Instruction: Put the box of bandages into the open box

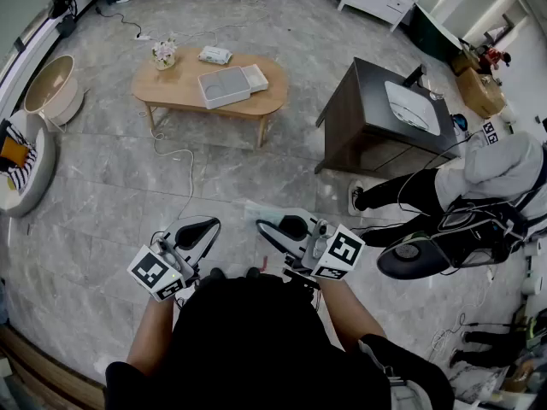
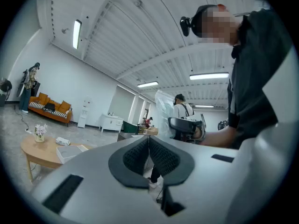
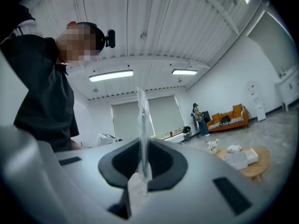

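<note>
Film (image 3: 142, 118): thin, clear, flat | right gripper (image 3: 142, 147): pinching it

We're counting one oval wooden table (image 1: 171, 88) carrying three things: one white open box (image 1: 224, 85) mid-table, one white flat packet (image 1: 214, 55) by its far edge, one small flower vase (image 1: 164, 55) toward its left end. Two grey grippers are showing, left gripper (image 1: 209, 225) and right gripper (image 1: 267, 227), with one thin clear packet (image 3: 142, 120) sitting pinched in the right.
</note>
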Motion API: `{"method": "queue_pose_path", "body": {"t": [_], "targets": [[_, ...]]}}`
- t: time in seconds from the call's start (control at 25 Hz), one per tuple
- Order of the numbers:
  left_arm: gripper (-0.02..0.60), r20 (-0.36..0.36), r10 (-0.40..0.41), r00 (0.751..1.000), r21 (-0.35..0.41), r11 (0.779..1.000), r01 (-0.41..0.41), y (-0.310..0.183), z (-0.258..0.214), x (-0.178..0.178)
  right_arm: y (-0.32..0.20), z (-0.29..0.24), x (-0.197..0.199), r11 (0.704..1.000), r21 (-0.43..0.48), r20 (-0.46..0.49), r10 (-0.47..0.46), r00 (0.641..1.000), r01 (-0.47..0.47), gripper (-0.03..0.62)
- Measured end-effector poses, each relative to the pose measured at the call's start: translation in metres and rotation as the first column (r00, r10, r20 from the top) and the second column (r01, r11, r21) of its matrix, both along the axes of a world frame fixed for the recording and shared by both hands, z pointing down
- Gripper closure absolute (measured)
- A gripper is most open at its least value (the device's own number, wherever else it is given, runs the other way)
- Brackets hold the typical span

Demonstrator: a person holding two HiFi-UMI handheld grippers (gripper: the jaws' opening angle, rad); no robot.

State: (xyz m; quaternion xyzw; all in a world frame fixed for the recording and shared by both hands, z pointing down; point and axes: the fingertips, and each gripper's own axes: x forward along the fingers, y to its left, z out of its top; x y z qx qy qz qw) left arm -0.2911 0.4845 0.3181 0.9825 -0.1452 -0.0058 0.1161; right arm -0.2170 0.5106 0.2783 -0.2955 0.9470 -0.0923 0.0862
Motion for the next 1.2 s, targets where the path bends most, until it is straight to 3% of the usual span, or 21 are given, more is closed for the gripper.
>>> {"method": "queue_pose_path", "body": {"t": [0.12,0.76,1.2], "targets": [[0.565,0.021,-0.003,1.000,0.000,1.000,0.003,0.015,0.009,0.010,0.005,0.015,0.012,0.999,-0.044,0.014,0.026,1.000,-0.026,0.560],[0.565,0.045,0.012,0.999,-0.022,1.000,-0.011,0.042,0.008,0.053,0.037,0.010,0.069,0.999,-0.035,0.056,0.043,0.997,-0.041,0.560],[0.565,0.063,0.032,0.997,-0.046,0.998,-0.029,0.073,0.017,0.081,0.066,0.032,0.101,0.996,-0.081,0.059,0.054,0.997,-0.049,0.560]]}}
